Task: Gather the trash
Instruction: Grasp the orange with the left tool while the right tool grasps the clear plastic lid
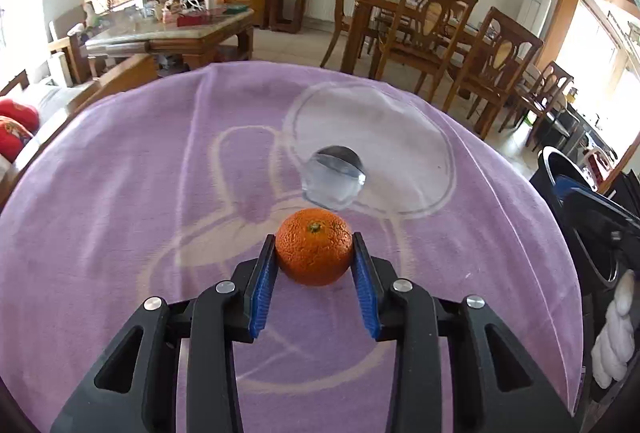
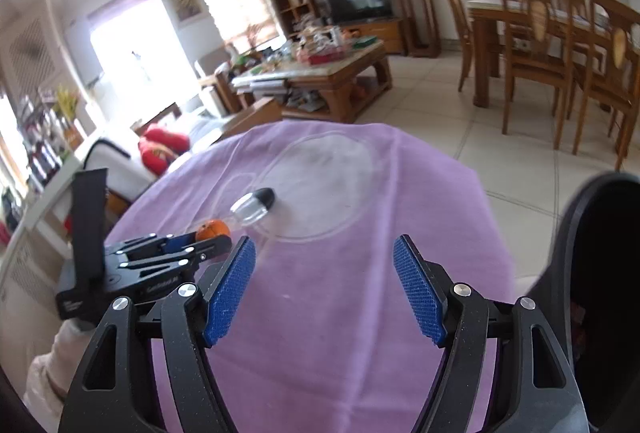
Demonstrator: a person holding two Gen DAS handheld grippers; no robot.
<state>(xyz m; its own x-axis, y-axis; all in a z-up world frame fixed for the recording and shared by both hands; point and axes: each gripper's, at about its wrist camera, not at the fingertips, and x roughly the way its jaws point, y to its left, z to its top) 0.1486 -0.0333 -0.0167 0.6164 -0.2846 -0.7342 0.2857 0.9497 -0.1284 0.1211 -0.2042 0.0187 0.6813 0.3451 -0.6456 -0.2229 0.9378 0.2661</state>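
Observation:
An orange (image 1: 314, 247) sits on the purple tablecloth (image 1: 120, 193). My left gripper (image 1: 314, 239) has a blue pad against each side of it, shut on it. Just beyond lies a clear plastic bottle (image 1: 334, 177) on its side, black cap pointing away. The right wrist view shows the same orange (image 2: 214, 229) between the left gripper's fingertips (image 2: 212, 238), with the bottle (image 2: 256, 207) right behind. My right gripper (image 2: 324, 261) hovers open over bare cloth (image 2: 340, 313), nearer than the bottle, with nothing between its pads.
A black bin (image 2: 600, 273) stands off the table's right edge, also seen as the dark bin (image 1: 592, 217) in the left wrist view. A gloved hand (image 1: 616, 333) shows there. Beyond the table are a cluttered coffee table (image 2: 320, 73), a sofa and dining chairs (image 1: 420, 33).

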